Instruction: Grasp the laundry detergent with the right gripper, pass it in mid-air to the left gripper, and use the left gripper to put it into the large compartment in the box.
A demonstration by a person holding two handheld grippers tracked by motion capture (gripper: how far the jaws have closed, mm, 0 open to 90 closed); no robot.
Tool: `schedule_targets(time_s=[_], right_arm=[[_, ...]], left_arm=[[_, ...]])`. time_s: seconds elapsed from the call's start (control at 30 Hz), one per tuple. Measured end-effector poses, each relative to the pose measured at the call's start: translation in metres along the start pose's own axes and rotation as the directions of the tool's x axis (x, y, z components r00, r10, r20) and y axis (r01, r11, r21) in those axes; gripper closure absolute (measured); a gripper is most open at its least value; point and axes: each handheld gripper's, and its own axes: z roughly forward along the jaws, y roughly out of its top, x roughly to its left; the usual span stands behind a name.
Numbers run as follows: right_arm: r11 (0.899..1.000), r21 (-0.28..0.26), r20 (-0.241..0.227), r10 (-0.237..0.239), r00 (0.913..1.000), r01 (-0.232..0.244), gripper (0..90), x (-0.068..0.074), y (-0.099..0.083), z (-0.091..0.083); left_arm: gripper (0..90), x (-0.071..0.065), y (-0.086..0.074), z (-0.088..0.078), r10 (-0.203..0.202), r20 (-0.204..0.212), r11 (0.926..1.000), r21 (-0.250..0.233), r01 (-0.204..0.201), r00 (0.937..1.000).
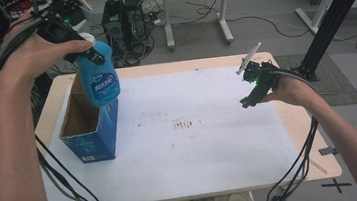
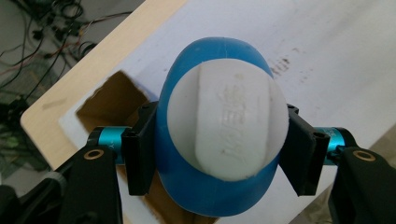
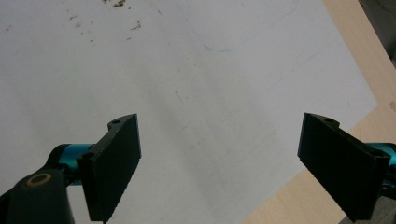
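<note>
The left hand-held gripper (image 1: 92, 53) holds a blue bottle (image 1: 97, 78) by its upper part, just under the white cap (image 2: 233, 122). In the left gripper view the two black jaws press on the two opposite sides of the bottle, one on each side, so the grip is closed on it. The bottle hangs below this gripper with its long axis nearly upright, only a little tilted. The cap end points up toward the gripper, and the bottom end points down into the open top of a blue cardboard box (image 1: 92, 134). The lower part of the bottle is at the level of the box opening; I cannot tell if it touches the box wall. In the left gripper view the camera looks down along the bottle, so the cap faces the camera and the brown inside of the box shows behind and below the bottle.

The box stands directly under the left hand-held gripper, on the white sheet (image 1: 196, 144) that covers the surface (image 1: 319, 166).

The right hand-held gripper (image 1: 248, 104) is well apart from the bottle, on the far side of the sheet from it. Its jaws stand wide and nothing is between them; under them is only the white sheet with some brown crumbs (image 3: 121, 4) further away.
</note>
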Motion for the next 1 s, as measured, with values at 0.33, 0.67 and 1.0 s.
schedule_targets(time_s=[0.33, 0.67, 1.0], right_arm=[[1.000, 0.022, 0.004, -0.008, 1.0000, 0.008, 12.5, 0.003, 0.002, 0.002], [0.999, 0.029, 0.010, -0.024, 0.9997, 0.024, 12.5, 0.006, 0.004, 0.004], [0.998, 0.042, 0.015, -0.038, 0.9992, 0.037, 12.5, 0.010, 0.006, 0.009]], left_arm=[[37.6, 0.019, -0.015, -0.003, -0.080, -0.030, 0.9968, -0.009, 0.080, 0.9963], [37.6, 0.033, -0.035, 0.006, -0.139, -0.071, 0.9896, 0.028, 0.142, 0.9877], [37.5, 0.037, -0.069, 0.049, -0.134, -0.020, 0.9873, 0.084, 0.135, 0.9908]])
